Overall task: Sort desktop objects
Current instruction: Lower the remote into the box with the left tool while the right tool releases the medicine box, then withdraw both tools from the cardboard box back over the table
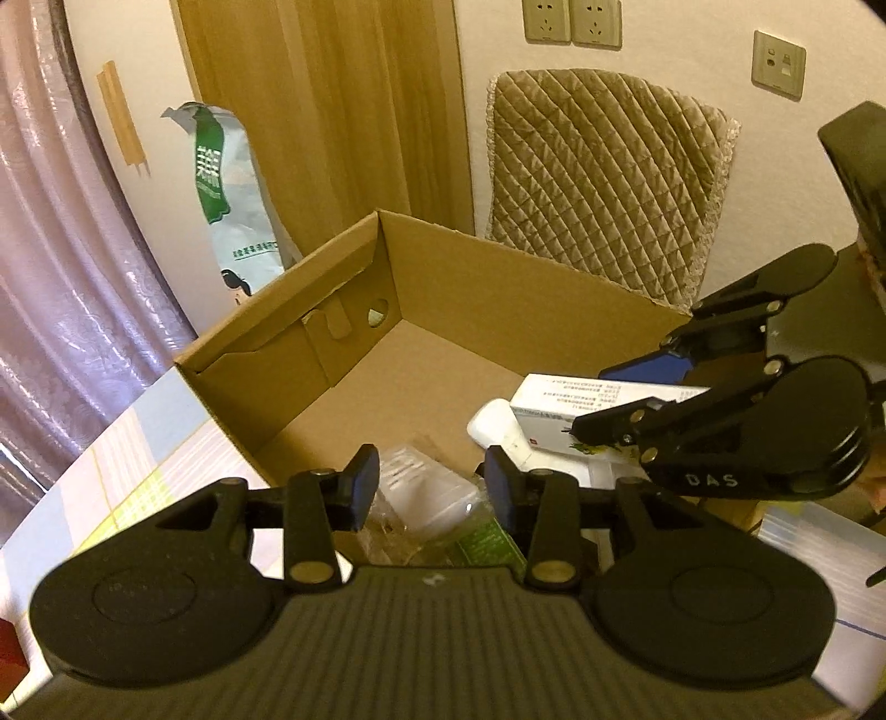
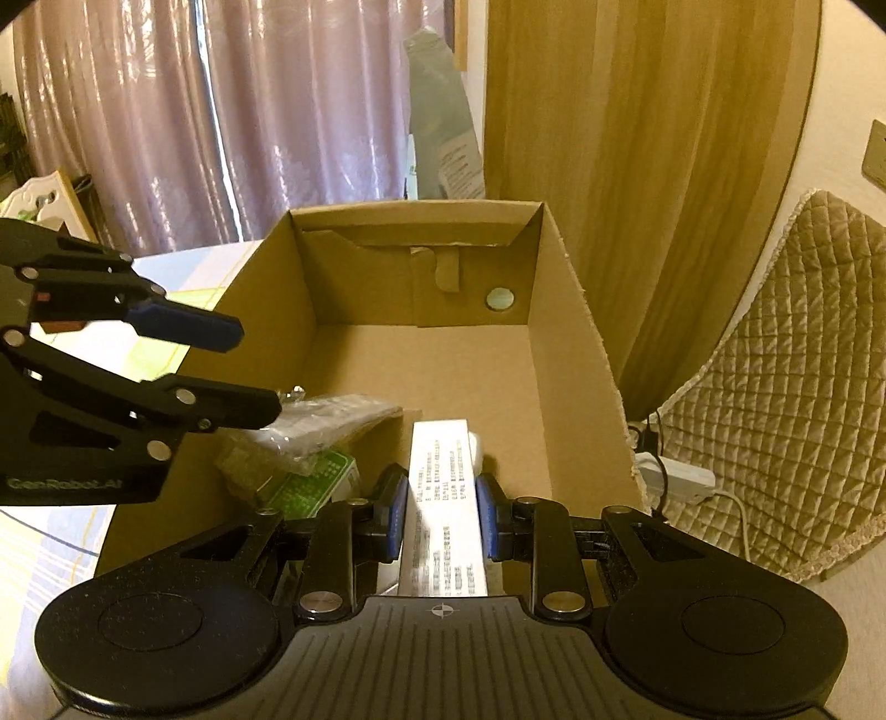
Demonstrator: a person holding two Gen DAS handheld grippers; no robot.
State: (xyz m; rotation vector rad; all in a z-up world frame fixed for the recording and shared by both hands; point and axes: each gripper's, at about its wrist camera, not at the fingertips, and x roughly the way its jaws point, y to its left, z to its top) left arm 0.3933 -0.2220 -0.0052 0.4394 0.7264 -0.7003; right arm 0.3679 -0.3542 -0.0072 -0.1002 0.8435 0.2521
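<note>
right gripper [image 2: 436,501] jaws clamp white carton [image 2: 443,498] | left gripper [image 1: 432,487] jaws apart — empty

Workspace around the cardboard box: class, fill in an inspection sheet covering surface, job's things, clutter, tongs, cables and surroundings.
Surface: table with a pale checked cloth, mostly hidden by the cardboard box.
Job's things: white printed carton held over the box; clear plastic bag, green-printed pack and a white rounded object lying inside.
Clutter: nothing seen.
Tongs: right tongs shut on the carton; left tongs open, above the plastic bag.
Cables: white power strip with cord beside the box.
Surroundings: quilted chair cover, curtain, wooden panel, wall sockets, printed sack.
</note>
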